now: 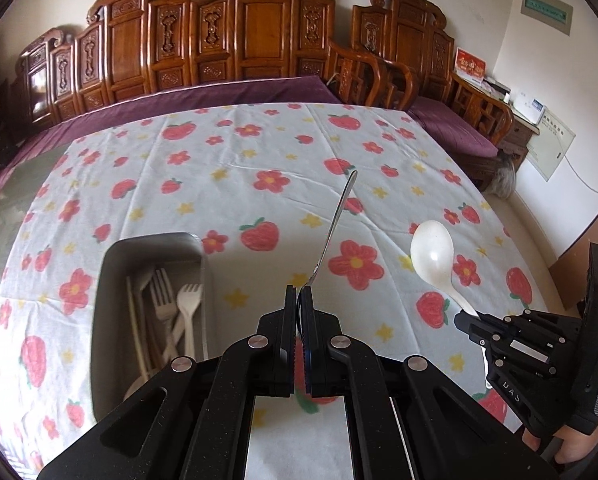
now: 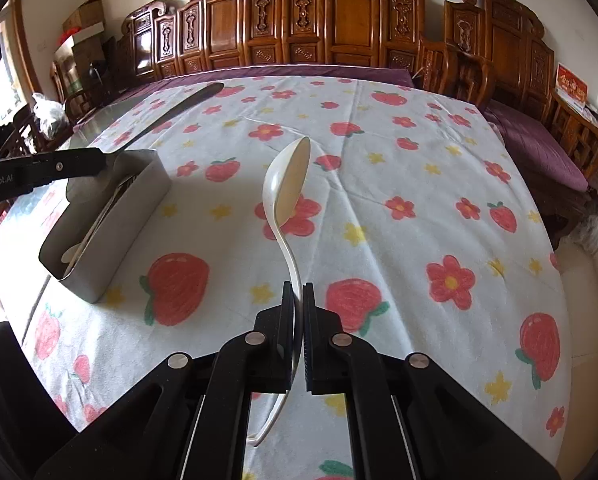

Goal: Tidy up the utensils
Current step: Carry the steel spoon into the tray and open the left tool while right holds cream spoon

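Observation:
My left gripper [image 1: 299, 292] is shut on a thin metal utensil [image 1: 337, 224] whose handle points up and away above the table. A grey metal utensil box [image 1: 111, 264] stands just left of it, holding white plastic forks [image 1: 187, 300] and other utensils. My right gripper [image 2: 298, 288] is shut on the handle of a white plastic spoon [image 2: 287, 184], bowl raised forward above the cloth. The spoon [image 1: 433, 254] and right gripper [image 1: 469, 320] also show at the right of the left wrist view. The box [image 2: 111, 224] lies left of the right gripper, the left gripper's fingers [image 2: 79, 166] above its far end.
The table is covered by a white cloth [image 1: 235, 184] printed with red flowers and strawberries. A carved wooden bench with purple cushions [image 1: 227, 92] runs behind the table. A wooden chair [image 1: 471, 120] stands at the far right.

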A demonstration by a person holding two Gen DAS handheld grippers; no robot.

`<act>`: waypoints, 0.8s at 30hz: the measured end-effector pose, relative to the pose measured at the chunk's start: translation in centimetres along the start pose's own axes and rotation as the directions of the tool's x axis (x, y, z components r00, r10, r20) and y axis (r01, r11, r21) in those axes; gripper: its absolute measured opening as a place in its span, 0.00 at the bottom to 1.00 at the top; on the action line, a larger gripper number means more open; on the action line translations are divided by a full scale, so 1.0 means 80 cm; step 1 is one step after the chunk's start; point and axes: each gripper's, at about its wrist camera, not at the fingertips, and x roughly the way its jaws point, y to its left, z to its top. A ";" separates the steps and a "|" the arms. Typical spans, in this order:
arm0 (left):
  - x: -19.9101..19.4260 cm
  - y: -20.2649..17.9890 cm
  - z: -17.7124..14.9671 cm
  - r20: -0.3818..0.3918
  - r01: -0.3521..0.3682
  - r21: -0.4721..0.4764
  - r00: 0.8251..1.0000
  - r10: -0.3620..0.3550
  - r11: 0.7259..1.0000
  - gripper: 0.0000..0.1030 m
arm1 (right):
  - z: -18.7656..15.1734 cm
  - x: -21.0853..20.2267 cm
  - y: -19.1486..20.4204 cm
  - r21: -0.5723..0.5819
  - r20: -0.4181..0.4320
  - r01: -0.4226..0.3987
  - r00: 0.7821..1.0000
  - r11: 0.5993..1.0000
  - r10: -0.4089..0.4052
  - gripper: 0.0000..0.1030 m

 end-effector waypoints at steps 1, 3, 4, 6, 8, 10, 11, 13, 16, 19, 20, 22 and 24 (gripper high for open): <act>-0.004 0.007 -0.001 0.003 -0.004 -0.005 1.000 0.004 1.000 0.01 | 0.001 0.000 0.007 -0.007 0.000 0.000 1.000 1.000 0.000 0.05; -0.011 0.019 -0.005 0.007 -0.010 -0.014 1.000 0.010 1.000 0.01 | 0.003 -0.001 0.017 -0.015 0.001 -0.003 1.000 1.000 0.003 0.05; -0.014 0.027 -0.008 0.008 -0.013 -0.021 1.000 0.013 1.000 0.01 | 0.004 -0.001 0.021 -0.017 0.002 -0.005 1.000 1.000 0.005 0.05; -0.019 0.040 -0.013 0.008 -0.020 -0.030 1.000 0.020 0.999 0.01 | 0.005 -0.001 0.033 -0.025 0.002 -0.010 1.000 1.000 0.010 0.05; -0.023 0.054 -0.019 0.006 -0.027 -0.038 1.000 0.028 0.999 0.01 | 0.005 -0.002 0.047 -0.038 0.001 -0.015 1.000 0.999 0.015 0.05; -0.027 0.067 -0.023 0.005 -0.034 -0.047 0.999 0.035 0.998 0.01 | 0.006 -0.003 0.060 -0.053 0.000 -0.016 1.000 0.998 0.016 0.05; -0.029 0.074 -0.026 0.005 -0.038 -0.054 0.999 0.039 0.998 0.01 | 0.007 -0.003 0.067 -0.060 0.000 -0.019 1.000 0.998 0.019 0.05; -0.031 0.087 -0.030 0.004 -0.047 -0.065 0.999 0.047 0.997 0.01 | 0.008 -0.003 0.079 -0.072 -0.001 -0.024 1.000 0.997 0.024 0.05; -0.030 0.109 -0.038 -0.008 -0.056 -0.089 0.998 0.055 0.994 0.01 | 0.009 -0.002 0.095 -0.086 -0.004 -0.031 1.000 0.996 0.030 0.05; -0.025 0.128 -0.046 -0.024 -0.070 -0.110 0.997 0.067 0.992 0.01 | 0.009 0.000 0.109 -0.100 -0.008 -0.040 0.999 0.994 0.039 0.05; -0.023 0.133 -0.049 -0.029 -0.074 -0.116 0.997 0.071 0.991 0.01 | 0.008 0.001 0.113 -0.103 -0.010 -0.043 0.999 0.994 0.042 0.05; -0.015 0.145 -0.055 -0.048 -0.079 -0.134 0.996 0.073 0.988 0.01 | 0.007 0.003 0.121 -0.110 -0.014 -0.051 0.999 0.993 0.049 0.05; -0.007 0.154 -0.060 -0.062 -0.091 -0.145 0.995 0.082 0.985 0.01 | 0.006 0.006 0.128 -0.117 -0.019 -0.056 0.998 0.992 0.054 0.05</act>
